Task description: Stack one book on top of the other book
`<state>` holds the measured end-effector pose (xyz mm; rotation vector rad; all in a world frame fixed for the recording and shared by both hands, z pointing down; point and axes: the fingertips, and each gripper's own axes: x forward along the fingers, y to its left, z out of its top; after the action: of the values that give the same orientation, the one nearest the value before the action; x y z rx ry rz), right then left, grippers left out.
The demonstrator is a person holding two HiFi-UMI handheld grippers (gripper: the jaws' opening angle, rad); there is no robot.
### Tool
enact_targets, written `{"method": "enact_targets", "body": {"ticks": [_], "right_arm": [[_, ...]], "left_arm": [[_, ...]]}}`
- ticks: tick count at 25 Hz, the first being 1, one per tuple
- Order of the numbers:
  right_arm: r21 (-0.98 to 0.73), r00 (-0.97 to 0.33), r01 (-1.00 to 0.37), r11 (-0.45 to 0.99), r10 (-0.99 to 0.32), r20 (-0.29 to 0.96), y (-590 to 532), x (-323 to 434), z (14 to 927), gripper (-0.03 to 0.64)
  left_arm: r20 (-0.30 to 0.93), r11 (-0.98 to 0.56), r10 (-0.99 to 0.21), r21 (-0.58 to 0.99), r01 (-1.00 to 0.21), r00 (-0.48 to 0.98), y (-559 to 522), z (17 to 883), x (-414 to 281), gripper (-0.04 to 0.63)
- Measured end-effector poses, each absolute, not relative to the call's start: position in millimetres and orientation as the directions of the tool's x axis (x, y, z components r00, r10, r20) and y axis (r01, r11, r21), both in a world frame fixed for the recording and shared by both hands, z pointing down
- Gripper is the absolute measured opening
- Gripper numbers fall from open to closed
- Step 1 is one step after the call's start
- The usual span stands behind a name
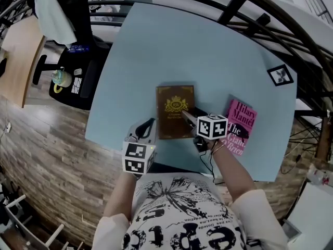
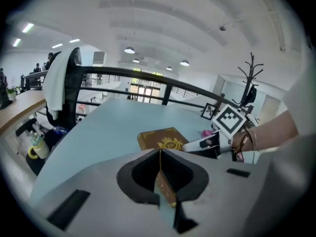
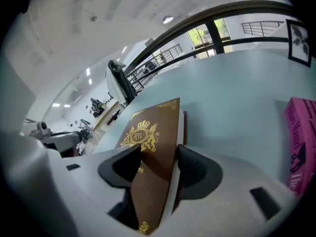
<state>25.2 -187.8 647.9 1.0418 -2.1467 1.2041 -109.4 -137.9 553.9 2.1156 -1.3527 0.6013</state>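
Note:
A brown book (image 1: 176, 111) with a gold crest lies flat in the middle of the light blue table (image 1: 208, 51). A pink book (image 1: 241, 125) lies to its right, apart from it. My right gripper (image 1: 188, 117) reaches in at the brown book's near right corner. In the right gripper view the brown book (image 3: 148, 132) fills the gap of the right gripper (image 3: 159, 154), and both jaws touch it. My left gripper (image 1: 150, 125) is shut and empty, its tips beside the book's near left edge. In the left gripper view the left gripper (image 2: 159, 152) points at the brown book (image 2: 160, 139).
A small framed picture (image 1: 281, 74) stands at the table's far right corner. A black railing (image 1: 244, 4) curves behind the table. A black office chair (image 1: 73, 30) with a pale garment over it stands at the left. The table's near edge lies just under my hands.

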Motion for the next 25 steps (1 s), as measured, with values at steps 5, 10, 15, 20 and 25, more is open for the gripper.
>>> {"method": "enact_targets", "body": {"ticks": [5, 10, 15, 20, 25], "right_arm": [[-0.506, -0.604, -0.797, 0.33, -0.4, 0.689, -188, 25, 647, 0.229], [-0.523, -0.589, -0.807, 0.275, -0.434, 0.681, -185, 26, 647, 0.229], [-0.527, -0.577, -0.814, 0.245, -0.454, 0.679, -185, 27, 648, 0.23], [-0.528, -0.565, -0.819, 0.223, -0.471, 0.678, -184, 28, 647, 0.232], [-0.527, -0.554, -0.824, 0.207, -0.49, 0.673, -183, 28, 647, 0.23]], "left_arm": [[0.73, -0.227, -0.514, 0.392, -0.892, 0.451, -135, 588, -100, 0.054], [0.749, -0.055, -0.472, 0.502, -0.863, 0.465, -147, 618, -105, 0.238], [0.758, -0.042, -0.405, 0.544, -0.838, 0.512, -151, 645, -96, 0.261], [0.757, -0.047, -0.343, 0.577, -0.815, 0.556, -157, 653, -86, 0.27], [0.729, -0.085, -0.274, 0.631, -0.771, 0.627, -157, 655, -73, 0.268]]}}
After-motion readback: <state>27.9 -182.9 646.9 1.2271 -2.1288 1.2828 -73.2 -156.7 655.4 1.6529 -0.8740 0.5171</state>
